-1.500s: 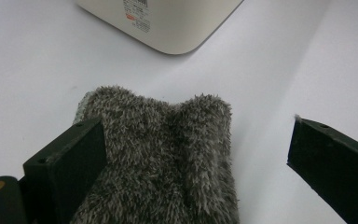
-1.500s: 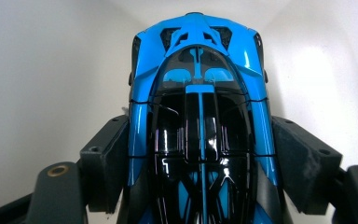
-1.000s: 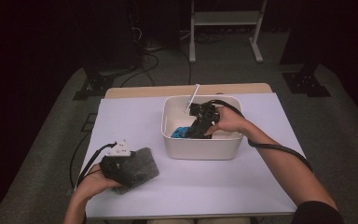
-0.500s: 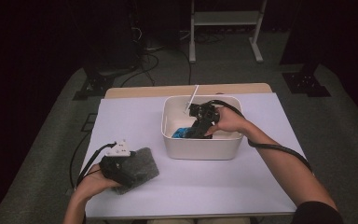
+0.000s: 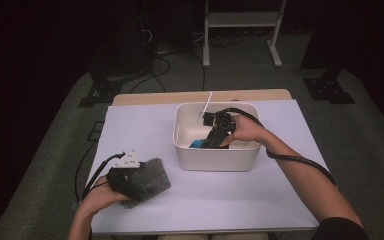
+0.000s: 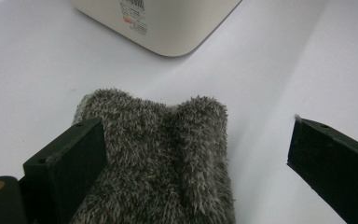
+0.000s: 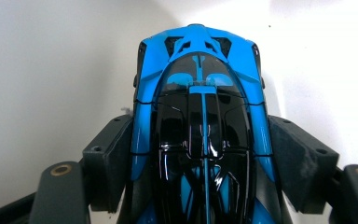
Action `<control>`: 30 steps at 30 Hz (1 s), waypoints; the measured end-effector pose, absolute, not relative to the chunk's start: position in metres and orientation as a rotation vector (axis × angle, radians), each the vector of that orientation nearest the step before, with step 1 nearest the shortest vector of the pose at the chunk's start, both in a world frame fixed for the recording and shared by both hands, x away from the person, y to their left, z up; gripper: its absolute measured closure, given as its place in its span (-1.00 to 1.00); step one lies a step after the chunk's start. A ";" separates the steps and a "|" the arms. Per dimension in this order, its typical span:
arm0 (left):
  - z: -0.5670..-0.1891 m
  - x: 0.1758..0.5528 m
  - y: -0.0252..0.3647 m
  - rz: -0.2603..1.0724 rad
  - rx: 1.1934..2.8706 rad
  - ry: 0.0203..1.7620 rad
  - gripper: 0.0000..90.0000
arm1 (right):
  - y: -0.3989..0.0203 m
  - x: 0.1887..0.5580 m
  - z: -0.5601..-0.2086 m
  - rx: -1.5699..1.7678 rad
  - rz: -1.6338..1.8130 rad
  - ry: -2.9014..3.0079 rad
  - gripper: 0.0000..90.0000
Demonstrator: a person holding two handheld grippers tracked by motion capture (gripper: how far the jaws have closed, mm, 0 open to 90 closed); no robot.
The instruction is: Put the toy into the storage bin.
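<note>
Left gripper view: bin (image 6: 168, 28) label unreadable; my left gripper (image 6: 198, 149) spread over cloth (image 6: 168, 158); right gripper (image 7: 200, 158) pinches toy car (image 7: 200, 116).

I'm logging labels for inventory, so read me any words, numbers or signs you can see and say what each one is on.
Nothing can be read.
White bin: sticker with a barcode, a small red mark and lines of print, too small and blurred to read.
Blue and black toy car: no lettering visible.
Grey fuzzy cloth: none.
</note>
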State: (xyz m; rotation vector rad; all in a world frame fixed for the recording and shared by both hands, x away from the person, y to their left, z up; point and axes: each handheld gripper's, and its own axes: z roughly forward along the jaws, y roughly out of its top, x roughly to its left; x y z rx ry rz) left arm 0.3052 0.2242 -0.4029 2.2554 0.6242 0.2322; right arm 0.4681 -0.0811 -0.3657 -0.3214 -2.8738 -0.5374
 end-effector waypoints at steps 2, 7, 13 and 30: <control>-0.403 0.305 0.224 0.232 2.256 0.625 -0.91 | -0.081 0.468 -0.365 -0.323 -0.536 -2.876 -0.41; -0.402 0.304 0.225 0.235 2.255 0.623 -0.91 | -0.080 0.469 -0.362 -0.338 -0.554 -2.868 -0.43; -0.402 0.303 0.225 0.234 2.243 0.629 -0.91 | -0.079 0.470 -0.358 -0.351 -0.566 -2.866 -0.34; -0.402 0.300 0.224 0.236 2.244 0.627 -0.91 | -0.094 0.461 -0.336 -0.364 -0.658 -2.875 -0.33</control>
